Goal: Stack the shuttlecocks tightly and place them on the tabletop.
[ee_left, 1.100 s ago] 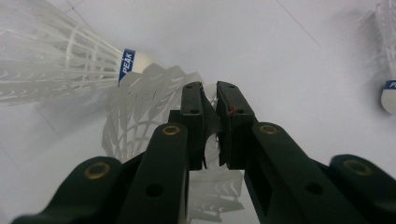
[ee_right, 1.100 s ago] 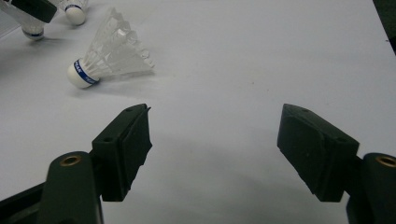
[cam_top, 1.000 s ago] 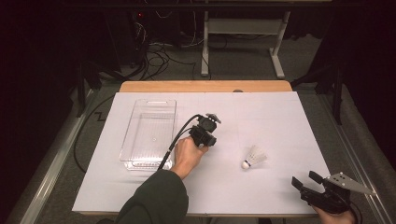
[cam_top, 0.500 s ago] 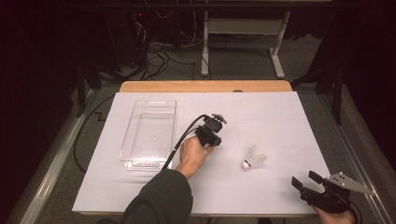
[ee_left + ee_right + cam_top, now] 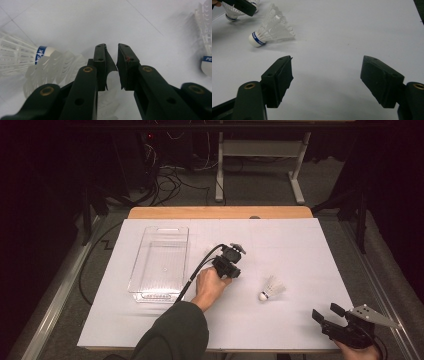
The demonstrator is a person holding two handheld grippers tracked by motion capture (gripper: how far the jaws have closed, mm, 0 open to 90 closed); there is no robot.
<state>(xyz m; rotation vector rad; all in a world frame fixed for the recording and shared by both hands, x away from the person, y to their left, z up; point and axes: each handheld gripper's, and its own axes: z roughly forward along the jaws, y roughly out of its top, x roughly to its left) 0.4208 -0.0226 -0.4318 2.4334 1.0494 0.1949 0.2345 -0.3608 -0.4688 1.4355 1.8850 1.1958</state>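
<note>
High view
- Tray (image 5: 159,229): clear; stands at the left of the white table (image 5: 300,245); nothing to be made out inside it.
- Left gripper (image 5: 237,250): just right of the tray, low over the table, jaws pointing away from the tray.
- Change: since a second ago this gripper has edged a little further from the tray, toward the shuttlecock.
- Shuttlecock (image 5: 270,287): lying on its side, well right of the tray, beyond the left gripper; same place as before.
- Right gripper (image 5: 326,312): far right of the tray at the near table edge; unmoved.

Left gripper view
- Left gripper (image 5: 112,48) jaws: a narrow gap, no firm thing pinched; a pale feathery shape beneath them cannot be made out.
- Second shuttlecock (image 5: 17,58): blue-banded, close beside the jaws.
- Shuttlecock (image 5: 206,37): at the far edge, apart from the jaws.

Right gripper view
- Right gripper (image 5: 327,67) jaws: wide apart, bare table between.
- Shuttlecock (image 5: 270,32): ahead, untouched.
- Second shuttlecock (image 5: 233,13): further toward the tray, under the left gripper.

Meaning
- Judgement: both shuttlecocks are outside the tray; the left gripper seems to be lining up on one, with no grasp made yet.
</note>
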